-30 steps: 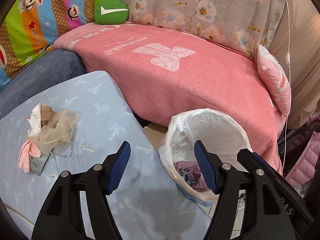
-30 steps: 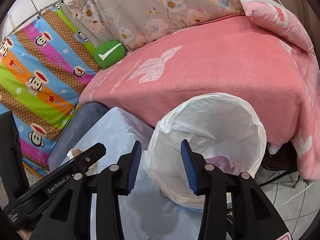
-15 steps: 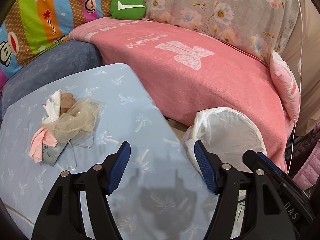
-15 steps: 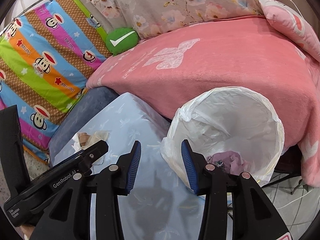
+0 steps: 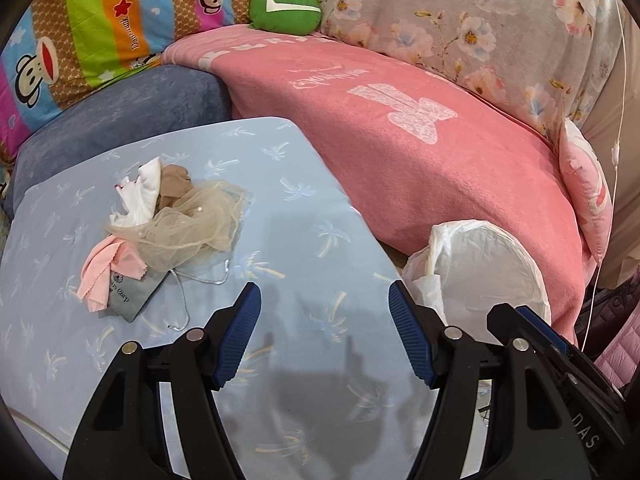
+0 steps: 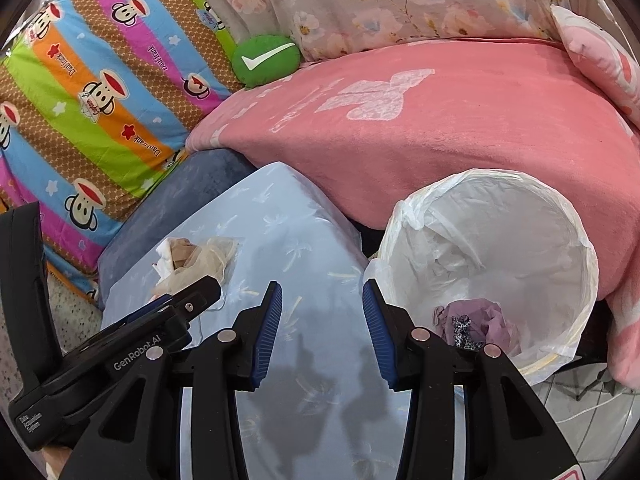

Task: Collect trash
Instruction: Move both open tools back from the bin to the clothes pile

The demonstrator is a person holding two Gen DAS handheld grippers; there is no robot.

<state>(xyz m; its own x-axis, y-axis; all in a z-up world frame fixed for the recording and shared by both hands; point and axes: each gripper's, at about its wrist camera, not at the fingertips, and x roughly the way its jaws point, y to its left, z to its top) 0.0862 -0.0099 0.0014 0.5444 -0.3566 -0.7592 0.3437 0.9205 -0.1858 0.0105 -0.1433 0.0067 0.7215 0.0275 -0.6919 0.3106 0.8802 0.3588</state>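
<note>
A home living space: a sofa draped in a pink blanket (image 5: pixel 420 168), a floral cover (image 5: pixel 460 24), a cartoon-monkey quilt (image 6: pixel 92 100), a green cushion (image 5: pixel 285 8), and a bag-lined wastebasket (image 6: pixel 500 248) beside it

"GenRobot.AI" printed white on my left gripper (image 6: pixel 136 354) body. "DAS" on my right gripper (image 5: pixel 586 434) body. Striped monkey quilt (image 6: pixel 104 92) carries "Paul Frank" script, upside down. Grey pouch (image 5: pixel 128 294) reads "...Corp", rest too small.
</note>
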